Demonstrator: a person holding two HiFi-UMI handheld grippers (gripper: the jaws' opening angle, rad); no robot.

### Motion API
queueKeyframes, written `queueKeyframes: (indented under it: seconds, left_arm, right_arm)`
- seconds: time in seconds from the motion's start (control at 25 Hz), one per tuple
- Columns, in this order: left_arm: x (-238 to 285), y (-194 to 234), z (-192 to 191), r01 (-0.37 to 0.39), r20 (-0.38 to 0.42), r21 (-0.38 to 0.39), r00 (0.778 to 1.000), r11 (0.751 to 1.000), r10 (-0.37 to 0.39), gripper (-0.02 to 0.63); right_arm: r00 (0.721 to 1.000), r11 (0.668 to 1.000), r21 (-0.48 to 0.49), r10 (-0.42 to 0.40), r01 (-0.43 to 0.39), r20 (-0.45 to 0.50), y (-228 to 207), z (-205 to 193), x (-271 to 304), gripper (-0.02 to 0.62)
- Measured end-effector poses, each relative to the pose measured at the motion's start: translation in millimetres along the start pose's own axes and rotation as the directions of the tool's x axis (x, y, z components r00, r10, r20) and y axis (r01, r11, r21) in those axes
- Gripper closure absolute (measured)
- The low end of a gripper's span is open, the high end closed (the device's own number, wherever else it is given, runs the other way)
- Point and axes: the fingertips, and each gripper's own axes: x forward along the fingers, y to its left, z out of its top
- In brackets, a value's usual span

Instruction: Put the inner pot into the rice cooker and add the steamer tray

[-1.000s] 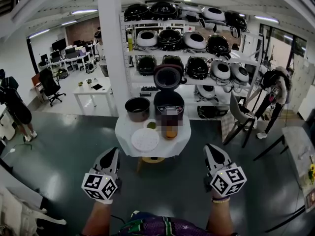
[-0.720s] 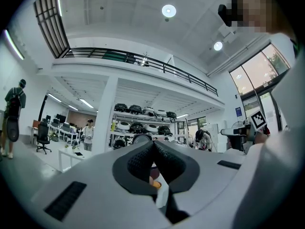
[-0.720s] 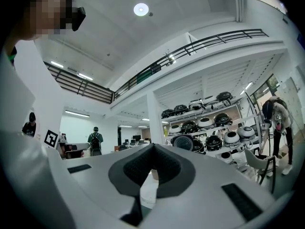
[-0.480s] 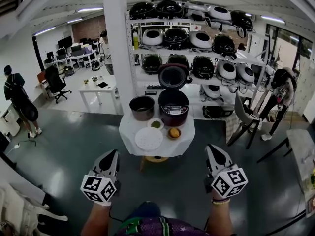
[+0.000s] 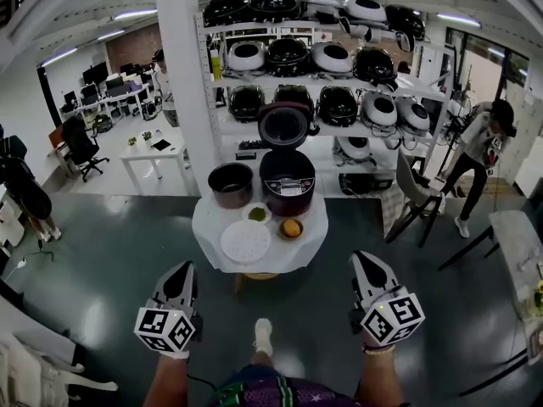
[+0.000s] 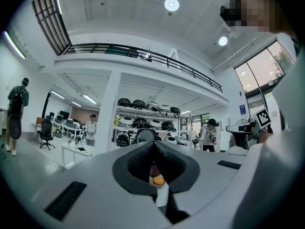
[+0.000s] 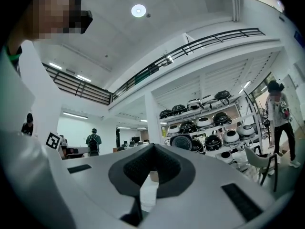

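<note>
Nothing is done yet: the inner pot (image 5: 231,183) sits on the worktop (image 5: 316,231) at nine o'clock of the open rice cooker (image 5: 287,181), the steamer tray (image 5: 246,241) at seven, while the left tool (image 5: 181,270) and right tool (image 5: 365,261) hang well short, pinched closed and empty.

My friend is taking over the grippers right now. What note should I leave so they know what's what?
Left hand-held gripper: shut, empty.
Right hand-held gripper: shut, empty.
Both are short of the table.
Inner pot stands on the table, left of the rice cooker, lid open.
Steamer tray lies at the table's front.
Done: nothing. Left: pot into cooker, then tray.
</note>
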Motion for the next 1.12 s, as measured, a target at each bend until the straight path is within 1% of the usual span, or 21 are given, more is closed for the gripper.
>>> queueKeyframes:
  seconds: [0.12,0.2,0.28,0.36,0.52,0.64,0.76,0.92,1.12]
  left_arm:
    - [22,-11,-1,0.072,0.005,0.039,0.997,0.997,-0.072,0.586]
    - [37,-8,-7,0.092,-0.003,0.041,0.996,0.995,-0.092,0.585]
    - [52,8,-16,0.073,-0.011,0.019,0.997,0.997,-0.072,0.586]
    - [71,26,-16,0.037,-0.006,0.014,0.999,0.999,-0.037,0.586]
    - [119,59,-4,0.002,0.019,0.008,1.000,1.000,-0.002,0.586]
    - [155,89,1,-0.024,0.015,-0.007,1.000,1.000,0.024,0.586]
    - [193,117,9,-0.034,0.009,-0.024,0.999,0.999,0.034,0.586]
    - [242,157,25,-0.043,0.013,-0.010,0.999,0.999,0.043,0.586]
    - [301,203,32,-0.033,0.023,-0.005,0.999,0.999,0.033,0.586]
  right_arm:
    - [1.000,1.000,-0.024,-0.006,0.006,0.015,-11,7,14,0.589]
    - [1.000,0.999,-0.038,-0.014,0.015,0.018,-19,5,27,0.589]
    - [1.000,0.999,-0.042,-0.022,0.023,0.010,-28,-1,41,0.589]
    - [0.999,0.999,-0.043,-0.033,0.033,0.002,-40,-2,61,0.589]
    - [0.999,0.997,-0.066,-0.034,0.034,-0.004,-62,12,116,0.589]
    - [1.000,0.997,-0.079,-0.021,0.020,-0.006,-73,23,163,0.589]
    - [1.000,0.997,-0.071,-0.015,0.015,-0.006,-86,33,212,0.589]
    - [1.000,0.997,-0.073,0.007,-0.008,-0.012,-90,42,276,0.589]
    - [1.000,0.997,-0.072,0.001,-0.001,-0.002,-98,43,345,0.589]
